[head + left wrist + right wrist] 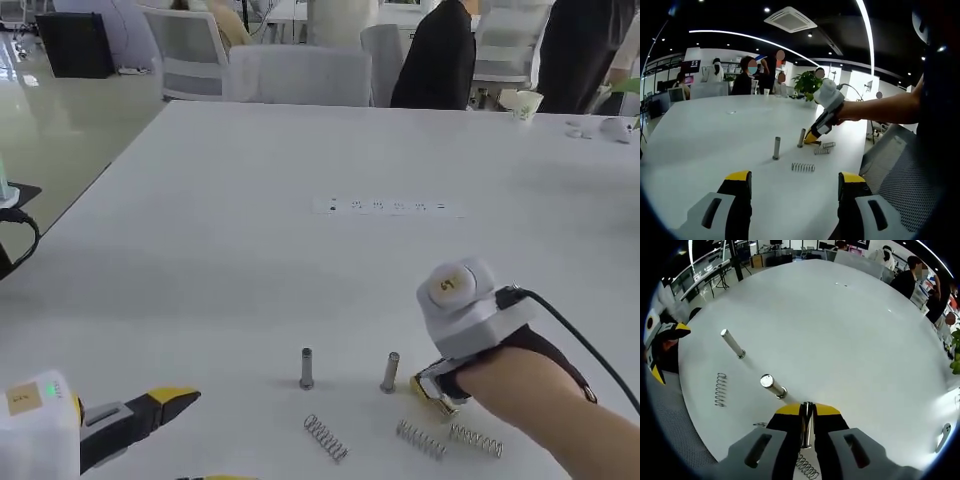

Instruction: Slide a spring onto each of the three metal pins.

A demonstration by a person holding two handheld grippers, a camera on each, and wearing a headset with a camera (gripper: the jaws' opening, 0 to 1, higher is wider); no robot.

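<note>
Springs [325, 437] lie loose on the desk [300, 230], three of them, all flat on their sides. One is ahead of the left tongs [795, 176], and the other two [420, 439] [475, 438] are close together just under and behind the right tongs [428, 388]. None has been threaded onto a pin, so by my reading no part of the task proper is done.

Two pins stand upright on the desk, both bare. The nearer pin [772, 385] is just in front of the right tongs' tips, and the farther pin [732, 342] is beyond it, towards the left tongs.

The right tongs are clenched on the third pin [806, 430], which runs along the slot between the jaws with its end showing at the tips. I cannot tell whether that pin touches the desk. The left tongs are released, jaws wide apart with nothing between them, hovering well back from the pins.

What seems left is to settle the held pin, then take up each spring in turn and slide it over a pin, three times in all.
</note>
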